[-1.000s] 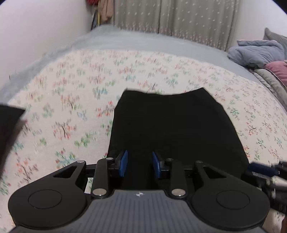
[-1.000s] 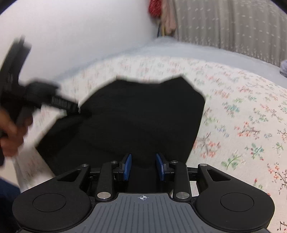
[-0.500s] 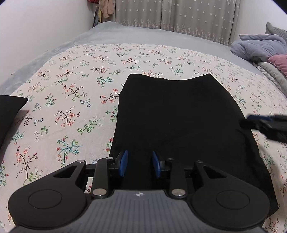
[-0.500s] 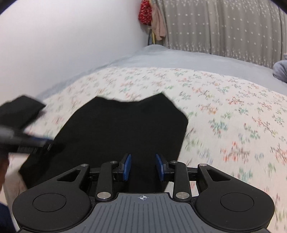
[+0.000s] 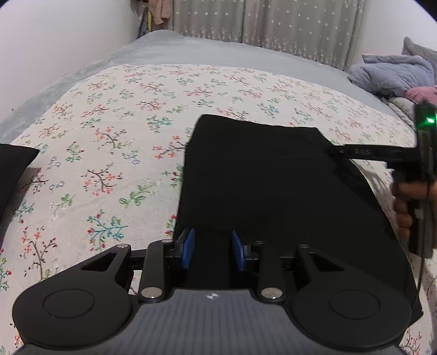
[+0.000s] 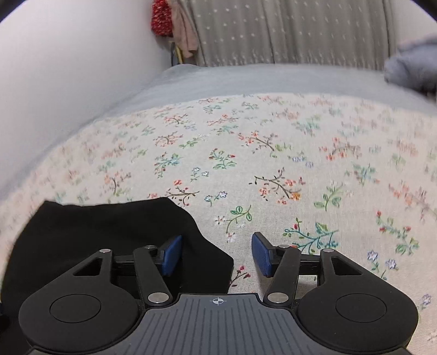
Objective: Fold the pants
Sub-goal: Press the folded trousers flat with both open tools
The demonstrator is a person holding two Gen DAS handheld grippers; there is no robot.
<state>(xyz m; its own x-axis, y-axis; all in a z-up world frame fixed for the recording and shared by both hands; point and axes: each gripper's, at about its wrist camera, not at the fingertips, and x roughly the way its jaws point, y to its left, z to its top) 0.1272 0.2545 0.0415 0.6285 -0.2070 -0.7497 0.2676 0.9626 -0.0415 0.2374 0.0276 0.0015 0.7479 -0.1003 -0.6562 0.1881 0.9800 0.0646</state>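
While the folded black fabric pants point(image 5: 273, 196) lie flat on the floral-printed bedspread point(image 5: 114, 131), the long axis of the folded panel runs from the near edge of the bed away toward the grey star-patterned curtain point(image 5: 267, 24). The far short edge of the panel faces the curtain; the near end passes beneath the left tool point(image 5: 212, 252). In the left wrist view the panel is slightly narrower at its far end than at its near end.

The left tool hangs over the near end of the pants. Its blue pads point(image 5: 188, 251) stand apart, with black fabric showing in the gap. Whether the pads press on any fabric cannot be told.

The right tool point(image 6: 217, 254) is opening. Its left pad sits over the right-hand corner of the pants point(image 6: 109, 234), and its right pad sits over bare bedspread point(image 6: 273, 153). Nothing is clamped between the pads. In the left wrist view the right tool point(image 5: 331, 151) reaches in from the right, with its tip at the far right corner of the panel, and a hand point(image 5: 407, 202) grips its handle.

A second dark cloth item point(image 5: 13, 169) lies at the left edge of the bed, well apart from the pants. A heap of grey-blue and pink bedding point(image 5: 393, 73) lies at the far right.
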